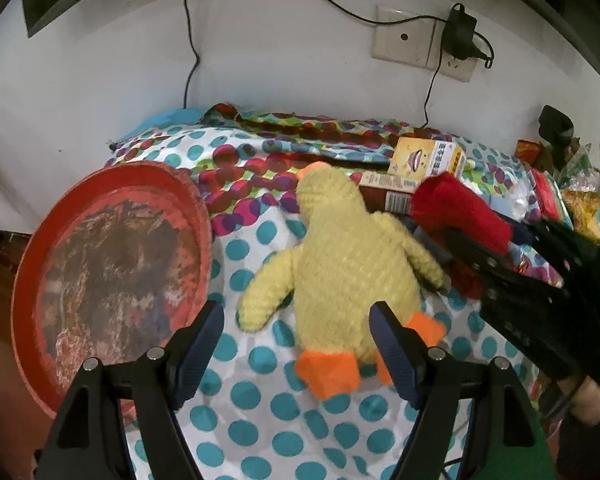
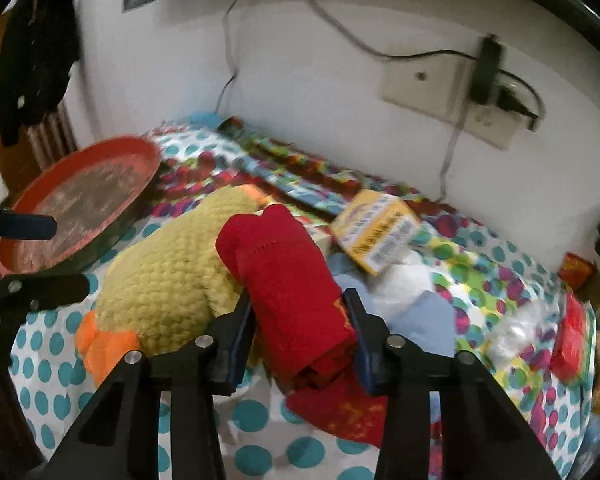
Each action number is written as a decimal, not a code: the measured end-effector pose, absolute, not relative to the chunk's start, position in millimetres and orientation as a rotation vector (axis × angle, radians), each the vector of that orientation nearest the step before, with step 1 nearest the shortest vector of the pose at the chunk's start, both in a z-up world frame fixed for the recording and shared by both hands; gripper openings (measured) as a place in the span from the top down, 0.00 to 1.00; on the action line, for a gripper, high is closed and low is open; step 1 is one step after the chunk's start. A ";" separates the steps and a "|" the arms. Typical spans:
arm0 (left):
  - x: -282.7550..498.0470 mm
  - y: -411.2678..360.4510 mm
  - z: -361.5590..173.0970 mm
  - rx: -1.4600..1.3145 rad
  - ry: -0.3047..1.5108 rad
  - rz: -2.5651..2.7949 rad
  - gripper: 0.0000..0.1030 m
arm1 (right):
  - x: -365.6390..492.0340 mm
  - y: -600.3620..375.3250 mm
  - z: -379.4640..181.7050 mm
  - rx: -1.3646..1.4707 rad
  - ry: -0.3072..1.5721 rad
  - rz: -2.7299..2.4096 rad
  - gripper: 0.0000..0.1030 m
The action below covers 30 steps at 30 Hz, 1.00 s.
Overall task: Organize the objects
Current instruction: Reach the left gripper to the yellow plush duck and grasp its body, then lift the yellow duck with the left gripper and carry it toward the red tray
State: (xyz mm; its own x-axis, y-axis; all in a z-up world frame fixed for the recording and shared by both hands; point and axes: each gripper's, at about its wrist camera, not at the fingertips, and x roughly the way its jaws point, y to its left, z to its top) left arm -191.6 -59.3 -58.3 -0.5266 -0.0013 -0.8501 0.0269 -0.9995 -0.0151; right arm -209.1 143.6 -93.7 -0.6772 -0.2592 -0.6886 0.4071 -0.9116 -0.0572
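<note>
Your right hand-held gripper (image 2: 300,324) is clamped on the rolled red cloth (image 2: 288,280); left hand-held gripper (image 1: 296,344) spread wide over the yellow plush duck (image 1: 348,256). Duck crowds the cloth; yellow box (image 2: 376,228) behind, red tray (image 1: 112,272) left, on the spotted sheet (image 1: 260,420).

Plush duck (image 1: 340,256) is laid mid-frame on the cloth (image 1: 260,420); tray (image 1: 32,280) at left, boxes (image 1: 424,160) at upper right.

Both wrist views look steeply down, close over the dotted bedcloth (image 1: 260,412) — sharing the yellow knitted plush duck (image 1: 340,256) (image 2: 172,272) and round red tray (image 1: 112,264) (image 2: 84,204).
</note>
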 end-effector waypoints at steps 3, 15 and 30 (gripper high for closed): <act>-208.7 -55.1 -57.7 1.544 0.051 -2.733 0.25 | -205.7 155.0 -95.9 0.994 0.252 -2.613 0.61; -287.1 -37.9 -91.5 1.666 0.025 -2.649 0.25 | -203.4 161.8 -113.1 0.936 0.203 -2.693 0.61; -300.7 -29.7 -135.1 1.636 0.181 -2.703 0.36 | -205.2 162.4 -119.9 0.937 0.176 -2.711 0.59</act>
